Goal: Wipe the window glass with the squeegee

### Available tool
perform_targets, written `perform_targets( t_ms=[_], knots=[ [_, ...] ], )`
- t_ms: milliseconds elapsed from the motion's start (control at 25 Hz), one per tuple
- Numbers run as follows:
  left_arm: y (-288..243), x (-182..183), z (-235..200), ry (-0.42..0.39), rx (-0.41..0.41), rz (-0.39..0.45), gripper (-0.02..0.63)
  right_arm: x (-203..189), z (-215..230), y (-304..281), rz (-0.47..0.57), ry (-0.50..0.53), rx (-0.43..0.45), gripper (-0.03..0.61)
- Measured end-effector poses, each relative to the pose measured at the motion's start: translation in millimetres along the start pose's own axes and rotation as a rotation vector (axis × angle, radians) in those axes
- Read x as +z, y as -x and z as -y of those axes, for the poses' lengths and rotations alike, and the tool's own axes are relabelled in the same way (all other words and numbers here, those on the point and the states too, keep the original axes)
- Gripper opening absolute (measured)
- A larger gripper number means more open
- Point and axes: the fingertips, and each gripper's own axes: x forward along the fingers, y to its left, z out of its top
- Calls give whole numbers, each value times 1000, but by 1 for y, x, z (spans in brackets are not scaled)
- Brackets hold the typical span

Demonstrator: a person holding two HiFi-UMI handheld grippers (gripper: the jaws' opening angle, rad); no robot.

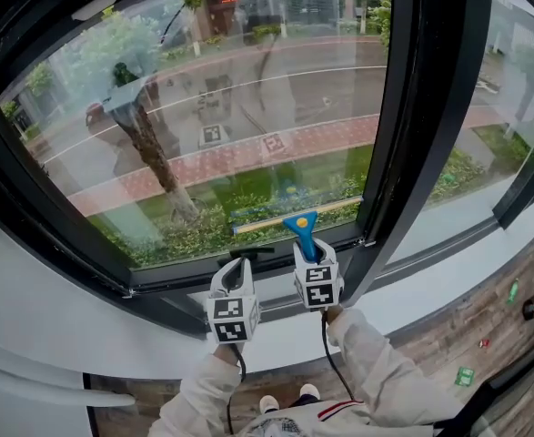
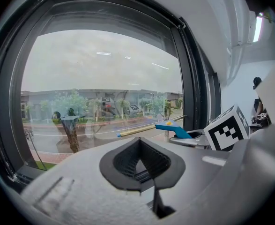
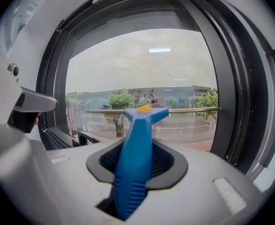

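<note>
The right hand-held gripper [image 1: 309, 258] is clenched on the blue handle of the squeegee [image 1: 301, 224]. In the right gripper view the handle stands upright between the jaws, with the brass blade bar lying level across the top. The blade is low on the window glass [image 1: 230, 107], close to the bottom edge of the pane and toward its right corner, just beside the dark upright frame post [image 1: 412, 107]. Whether the rubber edge is pressed flat to the glass cannot be told.

The left hand-held gripper [image 1: 236, 269] hovers beside it over the lower frame [image 1: 176, 276]. Its jaws are drawn together on nothing, so it plays no part in the wiping.

Judging from where the blade sits, this is the wiping step, at the bottom of the pane. Most of the glass lies above and to the left. The next move probably calls for setting the blade high on the pane, keeping it level and in even contact, then drawing it down without striking the frame.
</note>
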Motion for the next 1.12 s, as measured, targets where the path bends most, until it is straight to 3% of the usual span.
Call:
perform_targets(
  t_ms=[1120],
  knots=[
    [-5,-17,2,14,4,-50,0,-52,3,-11,-101,-28,27,121]
  ],
)
